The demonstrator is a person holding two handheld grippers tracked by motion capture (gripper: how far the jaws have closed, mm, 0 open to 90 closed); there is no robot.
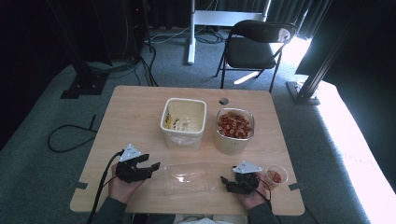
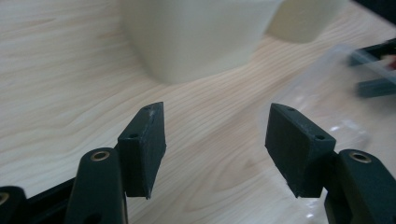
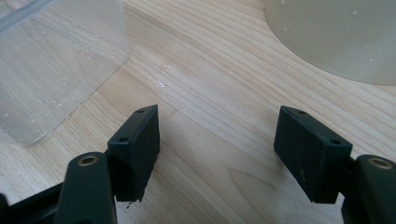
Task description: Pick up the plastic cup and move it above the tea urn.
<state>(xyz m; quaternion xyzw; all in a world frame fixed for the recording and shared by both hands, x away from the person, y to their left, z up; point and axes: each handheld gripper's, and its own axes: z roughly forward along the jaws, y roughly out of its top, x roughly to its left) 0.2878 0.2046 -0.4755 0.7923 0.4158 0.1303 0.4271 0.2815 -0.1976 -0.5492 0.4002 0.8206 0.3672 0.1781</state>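
Observation:
A clear plastic container (image 1: 189,179) lies on the wooden table (image 1: 135,116) near the front edge, between my two grippers. My left gripper (image 1: 152,167) rests at its left end, jaws wide apart and nothing between them; in the left gripper view (image 2: 217,149) the clear container (image 2: 322,102) sits just right of the jaws. My right gripper (image 1: 226,182) rests at the container's right end, open and empty. In the right gripper view (image 3: 217,149) the clear container (image 3: 51,70) lies to the upper left, apart from the jaws.
Behind the clear container stand a square cream tub (image 1: 182,138) and a round bowl (image 1: 231,145) of red pieces. A small clear cup (image 1: 275,176) with red pieces sits right of my right hand. A folding chair (image 1: 254,46) stands beyond the table.

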